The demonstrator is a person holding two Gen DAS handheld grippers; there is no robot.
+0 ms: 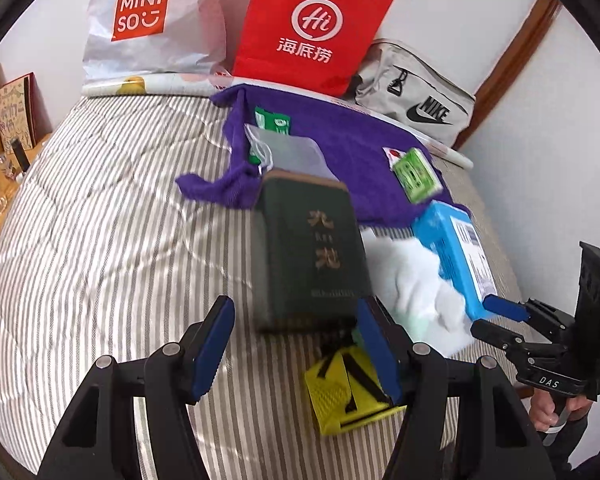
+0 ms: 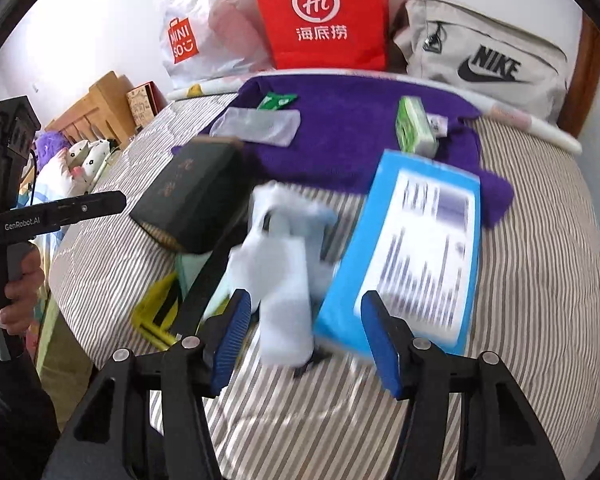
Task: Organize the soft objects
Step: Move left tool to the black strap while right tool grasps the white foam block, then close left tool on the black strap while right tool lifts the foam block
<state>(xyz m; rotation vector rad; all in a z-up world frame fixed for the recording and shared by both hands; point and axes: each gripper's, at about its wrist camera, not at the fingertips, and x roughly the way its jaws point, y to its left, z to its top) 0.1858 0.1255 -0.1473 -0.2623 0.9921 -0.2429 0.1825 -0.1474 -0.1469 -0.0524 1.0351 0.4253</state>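
A pair of white socks (image 2: 284,280) lies crumpled on the striped bed, just ahead of and between the fingers of my right gripper (image 2: 308,344). That gripper is open and its pads do not press on the socks. In the left wrist view the socks (image 1: 412,288) sit between a dark green box (image 1: 312,248) and a blue box (image 1: 456,248). My left gripper (image 1: 296,356) is open with nothing held, close in front of the green box, and a yellow mesh item (image 1: 348,392) lies by its right finger. A purple towel (image 1: 340,148) is spread behind.
On the towel lie a green tissue pack (image 2: 414,130), a clear pouch (image 2: 256,124) and a green sachet (image 2: 278,101). A red paper bag (image 2: 320,16), a white Miniso bag (image 2: 192,40) and a grey Nike bag (image 2: 484,64) stand along the wall. Wooden furniture (image 2: 96,104) is at the left.
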